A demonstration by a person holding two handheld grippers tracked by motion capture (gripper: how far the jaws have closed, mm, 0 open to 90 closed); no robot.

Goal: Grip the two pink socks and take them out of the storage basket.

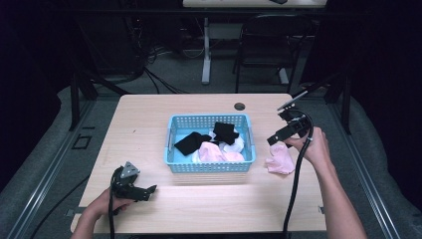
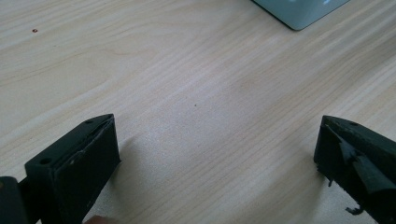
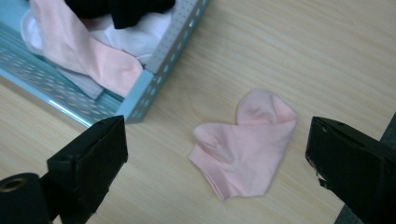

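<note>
Right gripper view: claw wide open above pink sock, empty.

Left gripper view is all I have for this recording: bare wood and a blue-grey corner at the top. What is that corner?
Observer: It's a corner of a blue basket at mid-table, holding black, white and pink socks.
Operator: Anything lying outside it?
Observer: One pink sock lies folded on the table, just off the basket's right end.
Operator: Where is the other gripper?
Observer: The right gripper is above that sock with its jaws wide apart and nothing between them.
Operator: And mine, seen from above?
Observer: The left gripper is near the table's front left corner, jaws open, pointing toward the basket.
</note>
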